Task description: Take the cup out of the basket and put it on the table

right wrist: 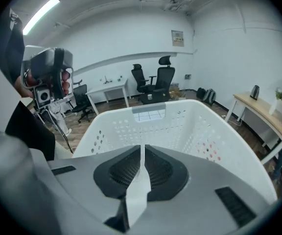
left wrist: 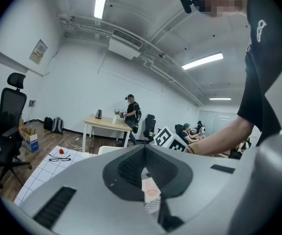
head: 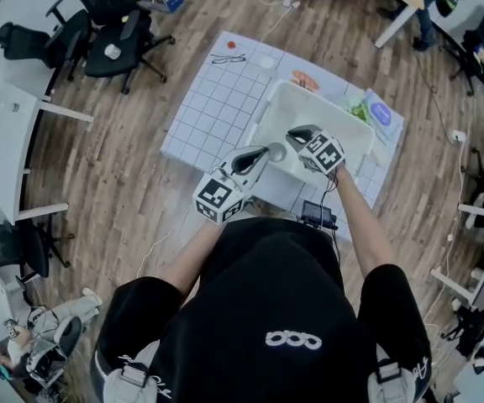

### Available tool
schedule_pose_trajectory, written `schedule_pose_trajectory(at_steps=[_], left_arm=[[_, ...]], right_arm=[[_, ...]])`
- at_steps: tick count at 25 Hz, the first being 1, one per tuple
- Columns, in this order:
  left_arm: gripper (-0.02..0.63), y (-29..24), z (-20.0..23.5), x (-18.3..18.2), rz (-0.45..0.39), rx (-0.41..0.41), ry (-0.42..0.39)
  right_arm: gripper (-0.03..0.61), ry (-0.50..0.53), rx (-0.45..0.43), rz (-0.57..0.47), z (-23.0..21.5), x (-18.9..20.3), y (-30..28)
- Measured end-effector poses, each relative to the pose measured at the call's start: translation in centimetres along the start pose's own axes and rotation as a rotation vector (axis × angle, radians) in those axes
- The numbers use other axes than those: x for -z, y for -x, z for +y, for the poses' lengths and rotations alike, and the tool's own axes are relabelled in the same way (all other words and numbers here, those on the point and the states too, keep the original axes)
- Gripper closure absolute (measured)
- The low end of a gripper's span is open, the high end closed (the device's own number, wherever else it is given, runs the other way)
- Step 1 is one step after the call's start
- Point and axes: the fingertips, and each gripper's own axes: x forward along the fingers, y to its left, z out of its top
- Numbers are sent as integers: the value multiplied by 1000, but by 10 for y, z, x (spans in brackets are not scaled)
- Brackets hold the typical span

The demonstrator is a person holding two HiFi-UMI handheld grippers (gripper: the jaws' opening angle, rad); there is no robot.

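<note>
A white perforated basket [head: 309, 99] stands on the table's grid mat [head: 217, 99]. No cup shows in any view, and the part of the basket's inside [right wrist: 180, 126] that the right gripper view shows holds nothing. My left gripper [head: 267, 152] hovers over the basket's near rim, shut and empty; in its own view the left gripper [left wrist: 145, 153] points level across the room. Beside it, my right gripper [head: 292, 133] is over the basket. In its own view the right gripper [right wrist: 142, 151] is shut, empty, and aimed into the basket.
Glasses [head: 228, 58] and a small red object [head: 231, 44] lie on the mat's far left. Orange [head: 306, 80], green [head: 360, 112] and blue [head: 381, 113] items lie beyond the basket. Office chairs [head: 112, 23] stand on the wooden floor to the left. People are at distant desks [left wrist: 106, 124].
</note>
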Motion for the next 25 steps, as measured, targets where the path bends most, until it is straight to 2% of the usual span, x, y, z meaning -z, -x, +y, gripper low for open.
schedule_pose_trajectory(at_steps=[5,10,14,25], left_arm=[[604,6,6,6,2,-40,19],[604,8,13,8,5,-68,32],[604,9,15,11,7,-85,37],[604,9,19,14,15,-111,44]], right_arm=[[549,42,-84,92,6,23,-38],[475,83,-126,193,11,46,-68],[463,88,-151,251,14,63,-80],[463,51,-178,316,14,89,-99]])
